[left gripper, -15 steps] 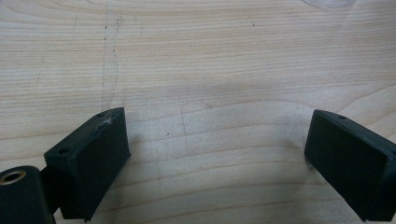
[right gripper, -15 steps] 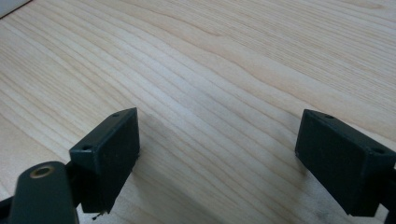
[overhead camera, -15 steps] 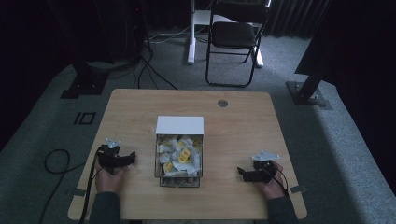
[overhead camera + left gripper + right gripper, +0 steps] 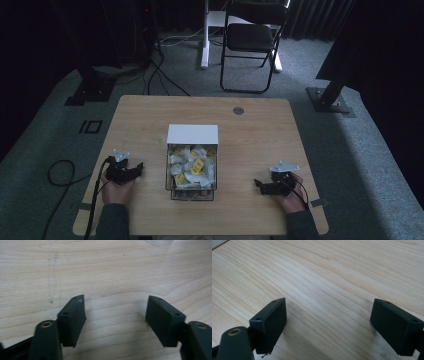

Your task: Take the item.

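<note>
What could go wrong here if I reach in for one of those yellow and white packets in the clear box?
1. The packets lie heaped and overlapping in the clear box, so wide-open jaws may well pinch several at once.
2. The white lid stands up at the box's far edge; a bump could probably tip it.
3. The left gripper and right gripper flank the box; reaching in together, they might collide.

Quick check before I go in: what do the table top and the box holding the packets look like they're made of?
Table top: pale wood or wood-look laminate, matte; grain lines run across it in both gripper views. Box: likely clear plastic, since the white and yellow packets show through its walls; its white lid looks opaque, material unclear.
</note>
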Available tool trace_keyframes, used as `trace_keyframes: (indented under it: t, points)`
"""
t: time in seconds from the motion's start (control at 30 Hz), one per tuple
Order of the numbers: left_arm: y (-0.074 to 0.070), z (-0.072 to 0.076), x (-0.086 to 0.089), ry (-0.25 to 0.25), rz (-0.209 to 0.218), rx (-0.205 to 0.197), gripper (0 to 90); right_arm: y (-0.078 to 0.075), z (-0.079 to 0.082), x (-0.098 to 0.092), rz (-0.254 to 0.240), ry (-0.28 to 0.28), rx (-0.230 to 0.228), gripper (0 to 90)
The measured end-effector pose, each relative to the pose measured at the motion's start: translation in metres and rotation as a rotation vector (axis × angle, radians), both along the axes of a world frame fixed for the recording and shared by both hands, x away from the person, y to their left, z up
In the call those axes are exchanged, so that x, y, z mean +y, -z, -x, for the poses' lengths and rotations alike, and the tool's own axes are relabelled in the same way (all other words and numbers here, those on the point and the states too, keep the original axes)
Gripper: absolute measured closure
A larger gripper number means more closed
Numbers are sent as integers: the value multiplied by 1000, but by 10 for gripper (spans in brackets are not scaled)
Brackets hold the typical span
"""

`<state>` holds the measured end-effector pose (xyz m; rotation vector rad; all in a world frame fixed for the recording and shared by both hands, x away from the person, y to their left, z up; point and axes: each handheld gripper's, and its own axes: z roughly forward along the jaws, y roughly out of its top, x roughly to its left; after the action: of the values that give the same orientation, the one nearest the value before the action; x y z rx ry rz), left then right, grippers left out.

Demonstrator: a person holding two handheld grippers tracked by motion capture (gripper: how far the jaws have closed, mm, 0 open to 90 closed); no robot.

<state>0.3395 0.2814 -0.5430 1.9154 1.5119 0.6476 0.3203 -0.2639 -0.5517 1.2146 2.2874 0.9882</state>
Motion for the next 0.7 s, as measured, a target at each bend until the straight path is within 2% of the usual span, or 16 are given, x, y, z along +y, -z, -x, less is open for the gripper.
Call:
trace_keyframes:
  t: [0.07, 0.23, 0.3, 0.5, 0.7]
  points:
    - [-2, 2, -2, 11, 4, 13, 415, 0, 0, 0, 0, 0, 0, 137]
    - [-9, 8, -7, 49, 13, 22, 434, 0, 0, 0, 0, -4, 0, 136]
    - [-17, 15, -10, 69, 18, 2, 431, 0, -1, 0, -1, -4, 0, 137]
    - [-33, 30, -10, 80, 58, -49, 437, 0, -1, 0, 0, -4, 0, 137]
    - [-44, 42, -11, 117, 93, -64, 444, 0, -1, 0, 0, -4, 0, 137]
